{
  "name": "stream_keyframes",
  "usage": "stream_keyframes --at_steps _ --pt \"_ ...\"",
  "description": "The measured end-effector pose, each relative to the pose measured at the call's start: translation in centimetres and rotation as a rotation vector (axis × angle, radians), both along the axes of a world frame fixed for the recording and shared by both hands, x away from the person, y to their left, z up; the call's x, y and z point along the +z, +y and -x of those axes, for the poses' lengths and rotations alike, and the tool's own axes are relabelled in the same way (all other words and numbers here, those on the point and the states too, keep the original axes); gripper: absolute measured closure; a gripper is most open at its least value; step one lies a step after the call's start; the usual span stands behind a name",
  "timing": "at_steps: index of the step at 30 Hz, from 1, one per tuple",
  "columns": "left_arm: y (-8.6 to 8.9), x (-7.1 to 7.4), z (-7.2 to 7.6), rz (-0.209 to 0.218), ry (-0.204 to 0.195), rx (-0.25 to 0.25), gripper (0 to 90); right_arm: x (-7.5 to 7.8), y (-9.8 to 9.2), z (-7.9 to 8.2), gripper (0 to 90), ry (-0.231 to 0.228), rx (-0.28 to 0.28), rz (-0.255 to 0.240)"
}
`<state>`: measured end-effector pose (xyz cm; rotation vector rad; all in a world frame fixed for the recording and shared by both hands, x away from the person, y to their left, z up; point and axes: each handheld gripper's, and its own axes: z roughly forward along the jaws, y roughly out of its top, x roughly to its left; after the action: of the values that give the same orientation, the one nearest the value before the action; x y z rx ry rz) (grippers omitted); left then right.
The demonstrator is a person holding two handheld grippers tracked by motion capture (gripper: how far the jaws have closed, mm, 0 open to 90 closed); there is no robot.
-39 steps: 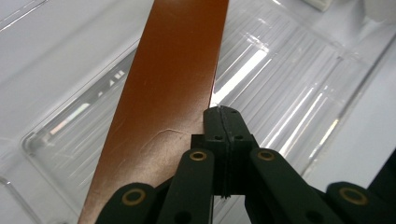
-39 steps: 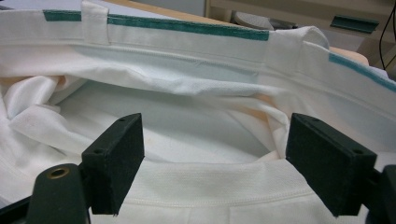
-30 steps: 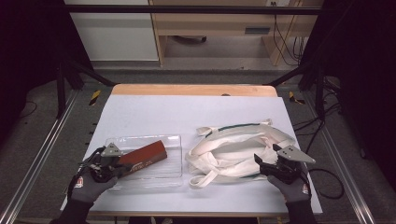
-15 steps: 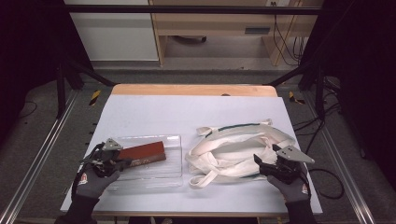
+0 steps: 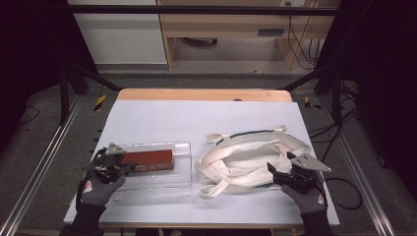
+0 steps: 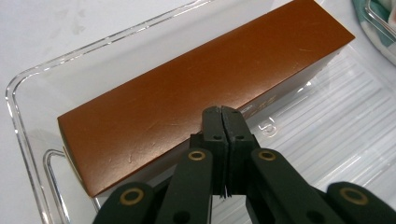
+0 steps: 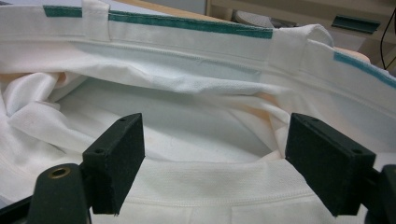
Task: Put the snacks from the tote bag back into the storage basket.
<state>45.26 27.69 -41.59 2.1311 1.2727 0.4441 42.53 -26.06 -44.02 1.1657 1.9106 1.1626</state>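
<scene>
A long brown box (image 5: 147,160) lies in a clear plastic tray (image 5: 183,147) at the table's left front. My left gripper (image 5: 125,168) is at the box's left end. In the left gripper view its jaws (image 6: 222,112) are shut flat together, with the tips at the long pale side of the brown box (image 6: 196,88); nothing shows between the pads. A white tote bag (image 5: 251,157) with green trim lies to the right of the tray. My right gripper (image 5: 272,172) stands open at the bag's near right edge. The right gripper (image 7: 217,140) spans the mouth of the bag (image 7: 196,93) without touching it.
The clear tray's rim (image 6: 28,79) curves round the box's near corner. A wooden strip (image 5: 204,94) runs along the table's far edge. Metal frame rails flank both sides, and cables hang at the right. Bare white tabletop lies behind the tray and the bag.
The brown box has swung from a slant to lie level along the tray's far side, and my left gripper has shifted slightly with it. The right gripper and the bag have kept still.
</scene>
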Motion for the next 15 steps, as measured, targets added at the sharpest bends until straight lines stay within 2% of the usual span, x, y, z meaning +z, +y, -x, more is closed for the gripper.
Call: stream_keyframes --at_steps 6,15 --pt "-0.01 -0.15 -0.25 0.009 -0.012 0.021 88.6 0.01 0.03 0.02 20.4 0.002 0.0 -0.001" --pt "-0.08 -0.33 -0.39 0.033 -0.023 0.025 87.0 0.0 0.03 0.01 20.4 0.004 -0.001 0.0"
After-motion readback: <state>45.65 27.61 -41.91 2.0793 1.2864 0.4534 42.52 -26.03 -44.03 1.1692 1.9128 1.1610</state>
